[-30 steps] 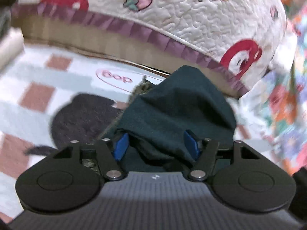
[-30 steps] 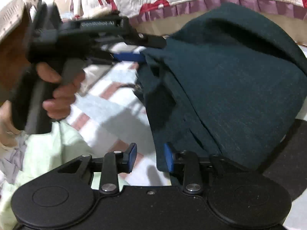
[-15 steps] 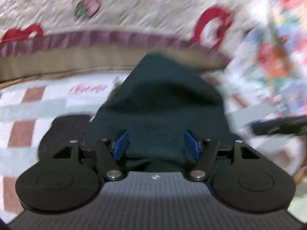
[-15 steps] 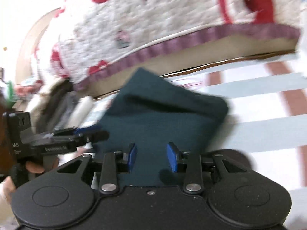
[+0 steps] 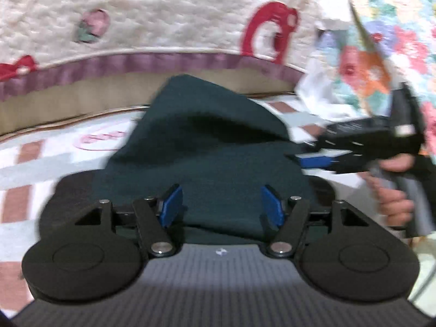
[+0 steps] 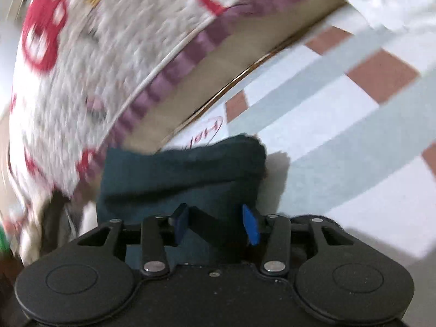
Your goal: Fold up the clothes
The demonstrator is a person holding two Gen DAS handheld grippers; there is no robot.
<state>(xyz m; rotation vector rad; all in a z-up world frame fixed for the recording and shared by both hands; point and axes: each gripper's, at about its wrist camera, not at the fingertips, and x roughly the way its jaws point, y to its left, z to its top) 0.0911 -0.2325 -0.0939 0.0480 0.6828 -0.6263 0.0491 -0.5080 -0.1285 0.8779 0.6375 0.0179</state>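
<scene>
Dark teal garment (image 5: 207,147), folded into a thick bundle, lying on a checked sheet (image 5: 35,169) of white, pale grey and brick-red squares, close below the purple-trimmed edge of a quilted cover (image 5: 169,21) with red and pink motifs. Left gripper (image 5: 222,208) low over the near edge of the cloth, jaws spread wide, blue pads on either side of the fabric without pinching it. Right gripper (image 6: 216,224) likewise above the bundle, jaws apart, cloth filling the gap between the pads; whether a pad touches it cannot be told. In the left wrist view, the right gripper (image 5: 313,160) reaching in from the right, tips at the garment's right edge, a hand (image 5: 395,188) around its handle. Floral fabric (image 5: 395,27) at upper right. Both views blurred.
</scene>
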